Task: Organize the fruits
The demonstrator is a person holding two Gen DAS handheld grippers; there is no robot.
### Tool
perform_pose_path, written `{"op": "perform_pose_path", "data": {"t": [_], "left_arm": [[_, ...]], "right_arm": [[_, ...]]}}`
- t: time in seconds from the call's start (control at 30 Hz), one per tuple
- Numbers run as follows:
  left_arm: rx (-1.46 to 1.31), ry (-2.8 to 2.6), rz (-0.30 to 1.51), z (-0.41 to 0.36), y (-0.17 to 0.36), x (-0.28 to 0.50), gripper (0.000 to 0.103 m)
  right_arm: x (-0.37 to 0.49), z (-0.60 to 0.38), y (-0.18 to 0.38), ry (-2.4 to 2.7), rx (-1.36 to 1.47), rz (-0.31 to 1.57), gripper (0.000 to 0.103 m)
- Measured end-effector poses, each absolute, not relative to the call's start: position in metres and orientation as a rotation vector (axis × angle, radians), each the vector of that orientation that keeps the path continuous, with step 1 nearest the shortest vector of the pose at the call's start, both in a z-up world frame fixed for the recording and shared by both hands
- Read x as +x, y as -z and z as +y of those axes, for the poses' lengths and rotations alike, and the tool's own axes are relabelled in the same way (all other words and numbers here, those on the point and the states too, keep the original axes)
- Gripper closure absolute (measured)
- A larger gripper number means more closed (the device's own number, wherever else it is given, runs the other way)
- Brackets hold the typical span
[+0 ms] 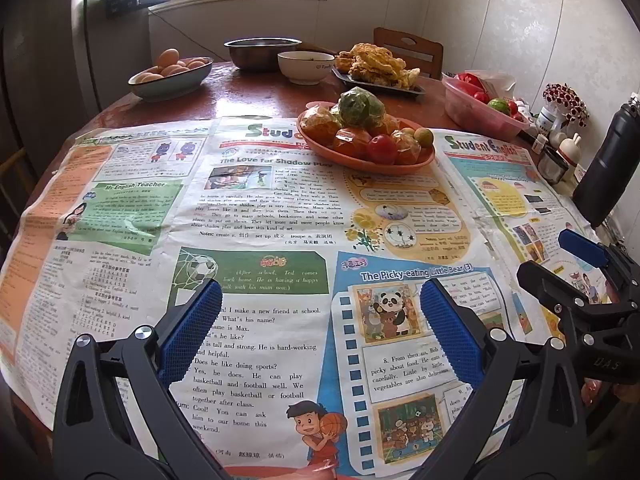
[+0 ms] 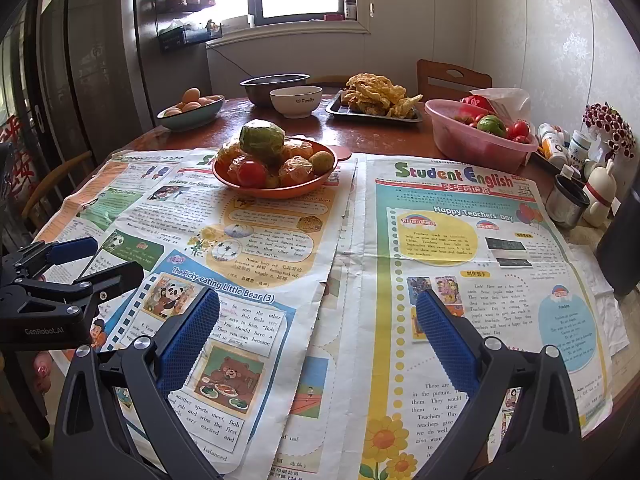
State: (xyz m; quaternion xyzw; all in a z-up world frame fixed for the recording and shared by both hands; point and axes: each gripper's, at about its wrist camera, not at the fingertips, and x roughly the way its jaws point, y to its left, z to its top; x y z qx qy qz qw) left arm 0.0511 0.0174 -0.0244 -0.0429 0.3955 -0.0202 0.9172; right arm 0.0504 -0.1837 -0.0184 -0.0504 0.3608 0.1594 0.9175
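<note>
An orange plate (image 1: 416, 165) (image 2: 308, 189) heaped with fruit stands on newspapers at mid-table: wrapped oranges (image 1: 320, 122), a green wrapped fruit (image 1: 360, 107) (image 2: 262, 140) on top, a red tomato (image 1: 381, 149) (image 2: 252, 173) and a small green fruit (image 1: 424, 136) (image 2: 322, 162). A pink plastic basin (image 1: 476, 114) (image 2: 472, 146) holds red and green fruit at the right. My left gripper (image 1: 320, 312) is open and empty, well short of the plate; it also shows at the left edge of the right wrist view (image 2: 100, 258). My right gripper (image 2: 318, 312) is open and empty over the newspaper; it shows at the right of the left wrist view (image 1: 560, 256).
At the back stand a bowl of eggs (image 1: 170, 76), a steel bowl (image 1: 262, 53), a white bowl (image 1: 306, 66) and a tray of fried food (image 1: 376, 66). Bottles, a steel cup (image 2: 566, 200) and a dark flask (image 1: 610, 164) crowd the right edge. A chair (image 2: 452, 76) stands behind.
</note>
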Motion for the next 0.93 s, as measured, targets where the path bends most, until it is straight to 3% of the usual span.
{"op": "perform_pose_path", "data": {"t": [0.7, 0.93], "left_arm": [[-0.139, -0.019, 0.793, 0.036, 0.015, 0.059, 0.010], [-0.062, -0.054, 0.879, 0.081, 0.005, 0.114, 0.009]], "right_arm": [[0.061, -0.191, 0.023, -0.314, -0.092, 0.765, 0.004], [0.121, -0.242, 0.013, -0.186, -0.066, 0.814, 0.004]]}}
